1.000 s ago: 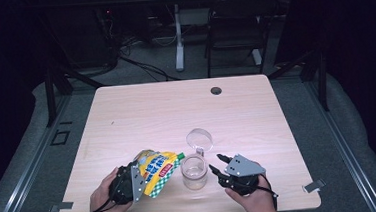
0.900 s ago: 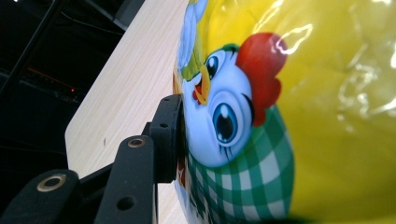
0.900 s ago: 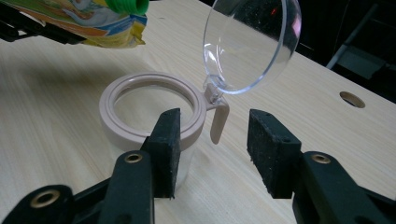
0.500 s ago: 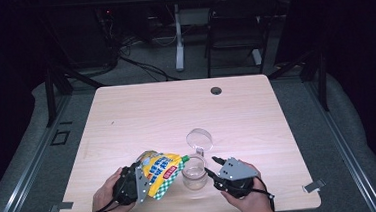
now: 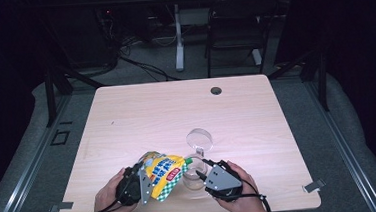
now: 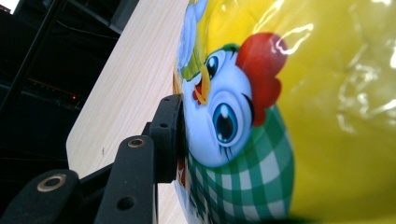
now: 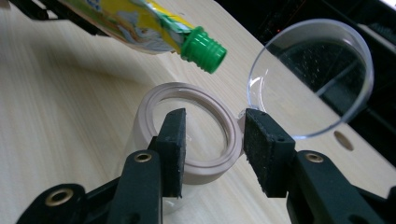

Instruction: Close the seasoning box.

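**Pouch gripped, jar between closing jaws**

Here the left gripper (image 5: 140,182) clamps a yellow snack pouch (image 5: 164,174), its one visible pad (image 6: 169,135) pressing the printed chicken face. The pouch's green cap (image 7: 203,50) hangs just beyond the right gripper's fingertips, above the far rim of a clear jar (image 7: 191,140). The right gripper (image 7: 212,142) straddles that rim, one jaw inside the mouth and one outside by the hinge; its jaws have just been closing, and whether they press the rim I cannot tell. The jar's clear lid (image 7: 312,77) stands open beyond the outer jaw.

We look down from high over the pale wooden table (image 5: 127,120). Two close cameras ride the jaws — both catch the yellow chicken-print pouch (image 6: 299,121).
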{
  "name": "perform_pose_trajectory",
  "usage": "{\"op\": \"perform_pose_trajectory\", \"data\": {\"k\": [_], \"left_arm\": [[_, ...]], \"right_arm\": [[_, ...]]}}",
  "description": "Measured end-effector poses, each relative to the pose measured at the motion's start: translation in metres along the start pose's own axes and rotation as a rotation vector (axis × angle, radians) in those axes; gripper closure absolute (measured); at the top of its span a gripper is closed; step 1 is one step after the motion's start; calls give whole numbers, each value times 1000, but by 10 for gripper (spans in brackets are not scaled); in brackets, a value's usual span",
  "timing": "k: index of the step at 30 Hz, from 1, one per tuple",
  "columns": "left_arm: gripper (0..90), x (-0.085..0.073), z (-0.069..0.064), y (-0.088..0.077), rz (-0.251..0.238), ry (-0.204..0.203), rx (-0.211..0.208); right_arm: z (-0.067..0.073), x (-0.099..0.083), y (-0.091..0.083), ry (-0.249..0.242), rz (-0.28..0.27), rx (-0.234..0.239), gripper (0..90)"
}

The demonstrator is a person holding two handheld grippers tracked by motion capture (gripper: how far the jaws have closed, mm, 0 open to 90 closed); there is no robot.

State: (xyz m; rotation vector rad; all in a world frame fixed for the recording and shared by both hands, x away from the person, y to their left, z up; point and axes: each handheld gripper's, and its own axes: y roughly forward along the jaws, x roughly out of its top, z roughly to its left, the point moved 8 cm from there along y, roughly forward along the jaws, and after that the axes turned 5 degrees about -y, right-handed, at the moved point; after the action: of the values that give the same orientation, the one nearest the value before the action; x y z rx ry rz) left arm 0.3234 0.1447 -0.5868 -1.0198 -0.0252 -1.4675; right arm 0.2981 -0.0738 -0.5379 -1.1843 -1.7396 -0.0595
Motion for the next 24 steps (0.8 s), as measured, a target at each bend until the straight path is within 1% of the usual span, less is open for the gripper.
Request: {"op": "perform_pose_trajectory", "data": {"k": [1,2,3,4,5,6,8,9,10,12,14,16,18,19,20,24], "left_arm": [[598,0,0,0,4,5,-1],[598,0,0,0,5,5,-2],[598,-1,0,0,7,1,-7],[598,-1,0,0,7,1,-7],[598,-2,0,0,5,1,-2],[598,-2,0,1,7,4,1],[598,-3,2,1,13,10,4],[598,-4,2,1,12,4,-3],[598,-4,2,2,12,7,4],[598,-6,2,2,19,5,2],[598,-6,3,2,18,9,7],[598,-7,3,3,25,12,3],[598,-7,2,3,27,14,-1],[598,-8,2,3,28,15,2],[598,-8,3,4,27,21,9],[598,-9,2,4,31,27,9]], "right_arm": [[0,1,1,-20,2,-8,602],[1,2,2,-51,8,-19,606],[3,4,5,-87,16,-20,610],[3,4,5,-87,16,-20,610],[5,6,6,-119,20,-22,617],[5,6,6,-119,20,-22,617],[6,7,8,-156,29,-25,621],[6,8,8,-178,33,-29,623],[7,8,10,-195,34,-39,623],[8,9,12,-220,36,-46,624],[7,9,14,-267,53,-60,624],[9,12,17,-296,46,-74,624],[9,13,18,-324,55,-83,625],[10,15,19,-335,51,-89,625],[10,15,18,-350,64,-89,625],[10,20,21,-395,56,-101,625]]}}
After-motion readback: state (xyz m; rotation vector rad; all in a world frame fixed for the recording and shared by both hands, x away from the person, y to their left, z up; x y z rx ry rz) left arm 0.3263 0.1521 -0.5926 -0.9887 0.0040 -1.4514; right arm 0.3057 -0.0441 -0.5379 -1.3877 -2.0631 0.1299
